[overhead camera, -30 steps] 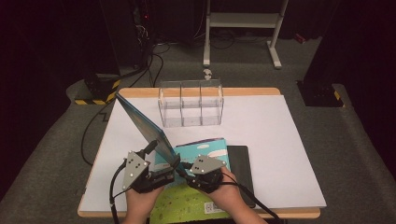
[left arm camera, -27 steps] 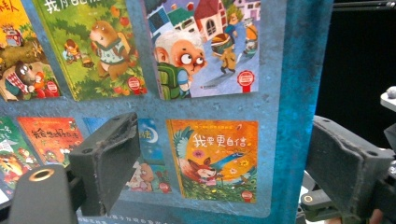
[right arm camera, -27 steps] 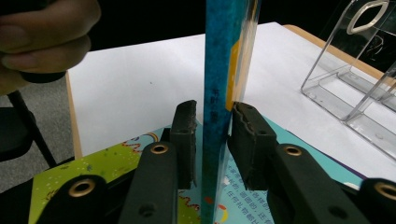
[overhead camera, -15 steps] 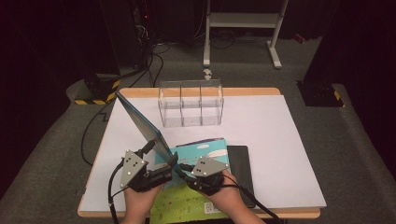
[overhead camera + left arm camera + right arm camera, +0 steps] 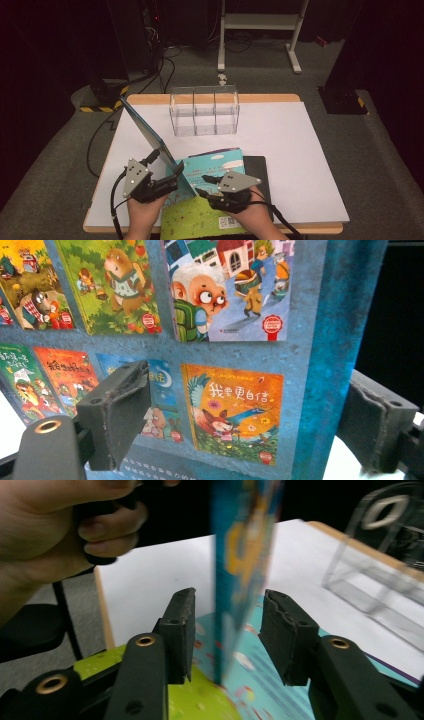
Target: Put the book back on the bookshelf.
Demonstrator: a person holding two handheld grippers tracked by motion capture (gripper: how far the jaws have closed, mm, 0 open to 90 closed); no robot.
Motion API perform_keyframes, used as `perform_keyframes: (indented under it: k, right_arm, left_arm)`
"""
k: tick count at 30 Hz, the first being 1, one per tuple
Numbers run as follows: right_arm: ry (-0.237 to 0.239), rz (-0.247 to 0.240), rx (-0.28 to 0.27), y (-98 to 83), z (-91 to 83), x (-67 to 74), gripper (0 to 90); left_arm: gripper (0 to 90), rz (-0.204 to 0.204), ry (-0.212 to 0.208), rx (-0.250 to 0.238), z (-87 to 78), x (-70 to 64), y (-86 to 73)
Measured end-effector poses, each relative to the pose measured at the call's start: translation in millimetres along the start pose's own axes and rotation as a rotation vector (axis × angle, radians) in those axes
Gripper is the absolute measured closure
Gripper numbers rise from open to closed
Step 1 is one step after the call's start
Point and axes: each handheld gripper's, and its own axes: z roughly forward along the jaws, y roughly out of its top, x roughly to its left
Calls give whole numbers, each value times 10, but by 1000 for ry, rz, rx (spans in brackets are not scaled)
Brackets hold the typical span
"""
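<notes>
While you look down from the high view, the scene reads like this:

Book: an open picture book lies at your edge of the white table, its green page toward you and its pale blue page farther out.
Raised cover: the book's blue cover stands up steeply from the spine, leaning away toward the table's left rear corner. In the left gripper view its face shows rows of small storybook pictures.
Left gripper: your left gripper has its jaws on either side of the cover's lower edge. One pad lies against the printed face, the other sits past the cover's edge; whether they press, I cannot tell.
Right gripper: your right gripper has just been opening its jaws. They straddle the cover's edge with clear gaps on both sides, so it is released, hovering over the open pages.
Left hand: seen from the right gripper view, your left hand is clenched round its handle.
Black pad: a dark flat pad lies under the book's right side.
Clear organiser: a transparent three-bay box stands at the table's far side, well apart from the book.
</notes>
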Motion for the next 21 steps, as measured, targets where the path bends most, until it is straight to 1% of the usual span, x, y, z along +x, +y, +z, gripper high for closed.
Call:
perform_keyframes:
  k: [1,2,3,4,5,6,7,8,9,10,11,12,13,14,18,21]
  right_arm:
    - [0,0,0,0,0,0,555]
    - [-15,5,-8,-20,-53,-38,551]
    - [-48,22,-22,-62,-144,-114,549]
    - [-85,42,-34,-114,-230,-211,550]
    - [-111,55,-37,-149,-280,-276,552]
    - [-141,80,-44,-200,-346,-362,553]
    - [-175,101,-56,-256,-413,-440,556]
    - [-221,150,-98,-380,-546,-566,564]
    - [-232,175,-120,-432,-588,-604,570]
    - [-231,207,-124,-498,-634,-666,569]
    - [-231,207,-124,-498,-634,-666,569]
    - [-242,211,-111,-535,-662,-702,568]
    - [-261,212,-110,-571,-689,-730,569]
    - [-268,239,-121,-629,-735,-797,569]
    - [-279,247,-120,-647,-749,-838,569]
    - [-284,250,-123,-648,-749,-854,570]
  left_arm:
    - [154,0,1,3,-4,16,6]
    - [156,-3,5,3,-7,40,14]
    - [162,-11,8,1,-10,58,19]
    - [167,-2,8,6,-16,75,24]
    - [171,-6,12,3,-18,85,27]
    - [171,-10,15,3,-22,93,33]
    - [171,0,15,10,-32,110,41]
    - [170,-1,13,9,-38,116,44]
    - [170,-1,13,9,-38,116,44]
    - [171,2,12,13,-43,122,49]
    - [171,8,12,17,-48,126,52]
    - [172,16,11,21,-54,130,55]
    - [175,18,10,21,-59,133,59]
    - [185,20,10,23,-65,139,66]
    - [203,32,1,33,-90,152,77]
    - [248,38,-5,41,-115,156,85]
